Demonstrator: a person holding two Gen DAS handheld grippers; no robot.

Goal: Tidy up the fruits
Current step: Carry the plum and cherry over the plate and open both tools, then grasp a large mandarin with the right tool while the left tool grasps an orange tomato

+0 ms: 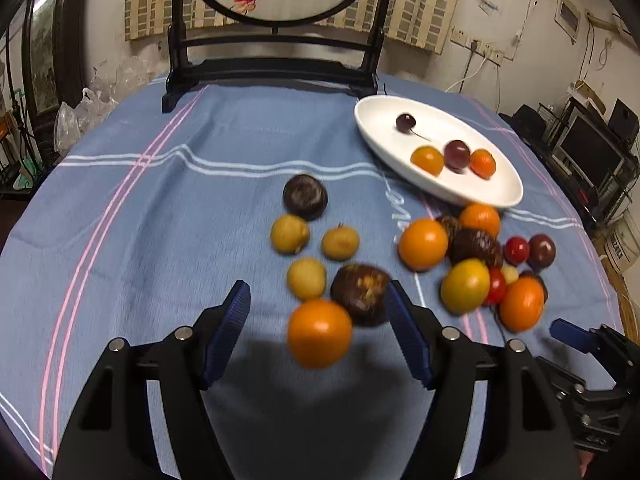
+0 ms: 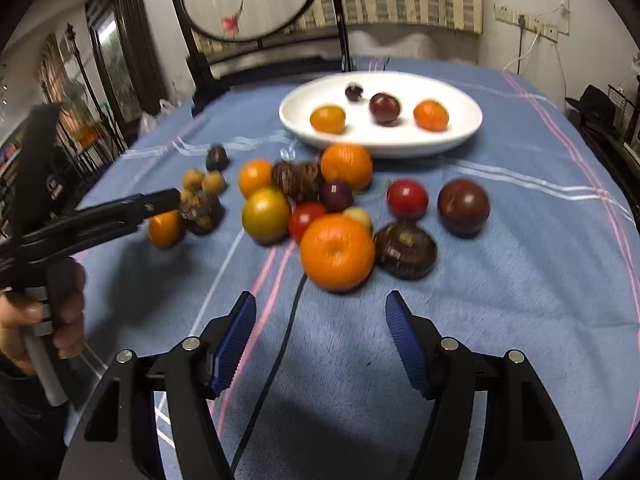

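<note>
Several fruits lie loose on a blue cloth [image 1: 160, 220]: oranges, yellow longans, dark passion fruits, red tomatoes and plums. A white oval plate [image 1: 376, 120] [image 2: 468, 128] holds two small oranges, a plum and a cherry. My left gripper [image 1: 318, 306] is open, its jaws on either side of an orange [image 1: 319, 333] and a dark passion fruit [image 1: 360, 294]. My right gripper [image 2: 320, 312] is open and empty, just short of a large orange [image 2: 337, 252]. The left gripper also shows from the side in the right wrist view [image 2: 176, 200].
A black wooden screen stand [image 1: 272, 72] with a round painted panel stands at the table's far edge. A thin black cable [image 2: 280, 352] runs across the cloth under my right gripper. A plastic bag [image 1: 80, 116] lies at the far left.
</note>
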